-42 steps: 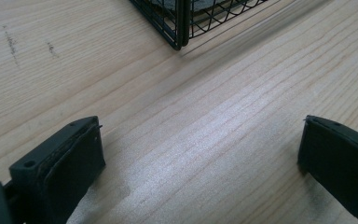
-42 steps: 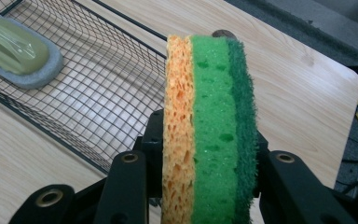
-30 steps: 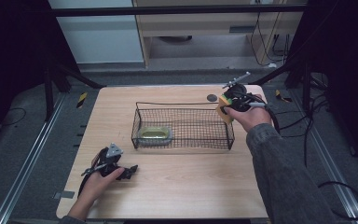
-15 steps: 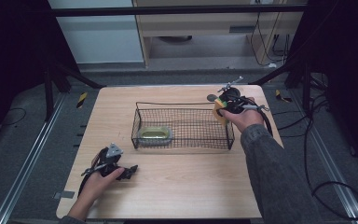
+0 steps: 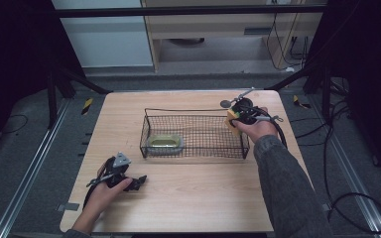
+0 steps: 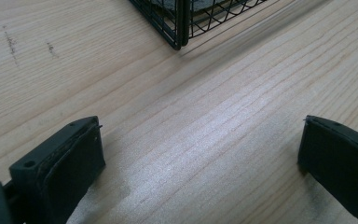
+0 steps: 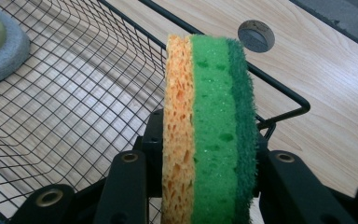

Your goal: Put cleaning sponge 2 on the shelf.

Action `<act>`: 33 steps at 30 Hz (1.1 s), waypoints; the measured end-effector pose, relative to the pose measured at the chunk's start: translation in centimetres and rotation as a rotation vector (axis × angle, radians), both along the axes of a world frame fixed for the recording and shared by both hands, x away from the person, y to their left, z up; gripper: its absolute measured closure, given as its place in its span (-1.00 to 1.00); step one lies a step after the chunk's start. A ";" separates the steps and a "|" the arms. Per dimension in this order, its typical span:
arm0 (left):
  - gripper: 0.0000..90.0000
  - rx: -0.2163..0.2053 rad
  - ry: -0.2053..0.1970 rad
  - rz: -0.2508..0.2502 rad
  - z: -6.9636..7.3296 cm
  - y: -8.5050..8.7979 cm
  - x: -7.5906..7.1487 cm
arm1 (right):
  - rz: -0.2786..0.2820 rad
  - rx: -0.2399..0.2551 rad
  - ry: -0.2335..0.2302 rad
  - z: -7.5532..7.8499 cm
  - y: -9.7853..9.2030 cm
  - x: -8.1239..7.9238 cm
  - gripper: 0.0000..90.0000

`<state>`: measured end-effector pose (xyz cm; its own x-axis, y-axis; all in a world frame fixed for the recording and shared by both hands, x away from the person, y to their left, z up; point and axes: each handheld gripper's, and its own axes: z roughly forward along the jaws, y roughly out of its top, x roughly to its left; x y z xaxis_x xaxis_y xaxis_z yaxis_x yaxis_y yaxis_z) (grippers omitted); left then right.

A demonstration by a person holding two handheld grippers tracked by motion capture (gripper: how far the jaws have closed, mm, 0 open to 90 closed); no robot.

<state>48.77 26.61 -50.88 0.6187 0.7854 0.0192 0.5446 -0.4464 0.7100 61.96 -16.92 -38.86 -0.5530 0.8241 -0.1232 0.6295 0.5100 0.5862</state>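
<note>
Sponge point(image 7: 209, 126), orange, green and dark green in layers, stands on edge, clamped between the jaws of my right tongs point(image 5: 239, 118) over the right end of the wire basket point(image 5: 193, 133), near the desk's point(image 5: 188, 198) far right corner. Near the front left corner, my left tongs point(image 5: 129, 182) rest low over bare wood, jaws wide apart and holding nothing. Farther off, a grey dish point(image 5: 164, 144) lies inside the basket's left end. A round grey disc point(image 7: 255, 35) sits beyond the basket, toward the far edge.

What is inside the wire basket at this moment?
Inside the wire basket lies one oval grey dish with something yellow-green in it, at the left end. The sponge is above the right rim. What lies under the dish is hidden.
</note>
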 end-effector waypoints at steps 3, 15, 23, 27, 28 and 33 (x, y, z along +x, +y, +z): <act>-1.00 0.001 0.001 -0.002 0.0 0.0 0.0 | 0.000 0.004 0.004 -0.2 -0.2 0.0 0.42; -1.00 -0.002 -0.001 -0.004 0.0 0.0 0.0 | -0.016 0.017 0.012 -1.2 -1.0 0.1 0.42; -1.00 -0.002 -0.001 -0.004 0.0 0.0 0.0 | -0.011 0.002 0.021 -2.0 -0.8 0.2 0.42; -1.00 -0.002 0.000 -0.005 0.0 0.0 0.0 | -0.009 -0.012 0.027 -2.3 -0.6 0.2 0.42; -1.00 -0.002 -0.001 -0.005 0.0 0.0 0.0 | -0.006 -0.020 0.029 -2.5 -0.5 0.2 0.42; -1.00 -0.002 -0.001 -0.006 0.0 0.1 0.0 | -0.007 -0.030 0.025 -2.7 -0.4 0.3 0.42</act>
<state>48.79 26.66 -50.89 0.6233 0.7818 0.0183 0.5416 -0.4484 0.7110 62.25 -17.31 -41.54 -0.5501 0.8242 -0.1341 0.6477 0.5225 0.5545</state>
